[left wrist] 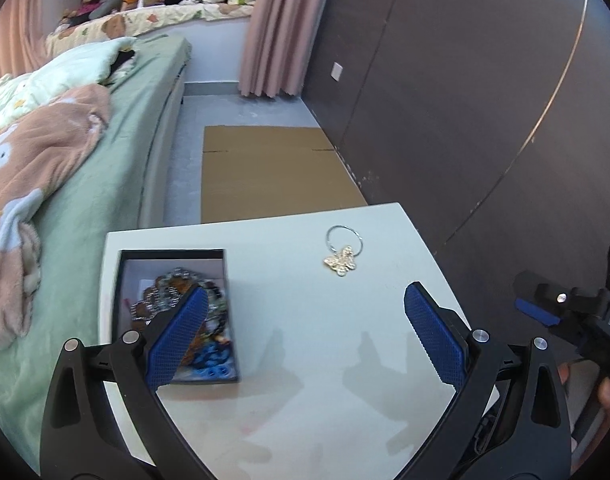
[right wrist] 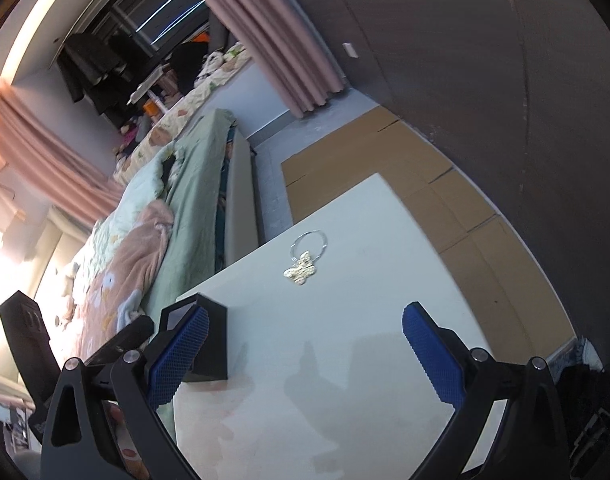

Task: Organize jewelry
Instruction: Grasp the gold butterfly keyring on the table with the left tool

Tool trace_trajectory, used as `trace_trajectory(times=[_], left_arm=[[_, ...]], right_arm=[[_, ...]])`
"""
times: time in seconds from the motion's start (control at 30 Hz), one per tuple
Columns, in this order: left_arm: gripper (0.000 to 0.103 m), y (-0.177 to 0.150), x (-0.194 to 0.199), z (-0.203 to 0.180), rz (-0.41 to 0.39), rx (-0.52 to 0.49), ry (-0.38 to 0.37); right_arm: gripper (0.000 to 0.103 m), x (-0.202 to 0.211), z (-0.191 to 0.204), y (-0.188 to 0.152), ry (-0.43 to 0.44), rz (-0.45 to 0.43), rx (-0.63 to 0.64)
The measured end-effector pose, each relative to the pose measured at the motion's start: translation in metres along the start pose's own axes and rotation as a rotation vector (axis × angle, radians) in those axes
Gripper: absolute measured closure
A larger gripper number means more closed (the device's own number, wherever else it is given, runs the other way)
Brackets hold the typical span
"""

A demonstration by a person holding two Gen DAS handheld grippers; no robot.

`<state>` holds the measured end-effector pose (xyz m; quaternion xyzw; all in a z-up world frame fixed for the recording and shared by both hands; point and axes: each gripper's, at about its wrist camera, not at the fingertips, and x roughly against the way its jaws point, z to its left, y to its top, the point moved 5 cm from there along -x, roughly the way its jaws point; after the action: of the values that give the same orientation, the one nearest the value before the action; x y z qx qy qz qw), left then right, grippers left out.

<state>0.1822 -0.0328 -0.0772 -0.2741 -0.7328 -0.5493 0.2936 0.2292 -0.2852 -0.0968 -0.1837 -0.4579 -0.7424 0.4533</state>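
Note:
A gold butterfly pendant on a thin silver ring (left wrist: 341, 259) lies on the white table (left wrist: 325, 360) toward its far side; it also shows in the right wrist view (right wrist: 301, 272). A black open box (left wrist: 125, 280) on the table's left side holds several beaded bracelets (left wrist: 209, 356); in the right wrist view only its dark outer wall (right wrist: 213, 344) shows. My left gripper (left wrist: 305, 308) is open and empty above the table, its left finger over the box. My right gripper (right wrist: 305, 320) is open and empty, short of the pendant; it also shows in the left wrist view (left wrist: 545, 308).
A bed with a green sheet (left wrist: 85, 200) and pink blanket runs along the table's left side. Flat cardboard (left wrist: 273, 168) lies on the floor beyond the table. A dark wall (left wrist: 465, 100) stands to the right. Pink curtains (left wrist: 273, 28) hang behind.

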Motion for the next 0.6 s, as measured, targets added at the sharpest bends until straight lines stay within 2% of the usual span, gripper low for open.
trace_trajectory(times=[0.33,0.43,0.5,0.6], left_arm=[[0.005,0.011,-0.044,-0.031,0.044,-0.026,-0.014],[0.006,0.014,-0.057,-0.039,0.052,-0.020,-0.051],[0.012,0.017,-0.070,-0.044,0.065,-0.020,-0.057],[0.016,0.019,-0.091,-0.050,0.100,-0.031,-0.052]], right_arm=[[0.010,-0.003,-0.037,0.011,-0.062,0.009,-0.078],[0.010,-0.007,-0.052,0.015,-0.089,0.019,-0.104],[0.010,-0.008,-0.059,0.018,-0.094,0.023,-0.117],[0.011,-0.011,-0.068,0.022,-0.088,0.027,-0.152]])
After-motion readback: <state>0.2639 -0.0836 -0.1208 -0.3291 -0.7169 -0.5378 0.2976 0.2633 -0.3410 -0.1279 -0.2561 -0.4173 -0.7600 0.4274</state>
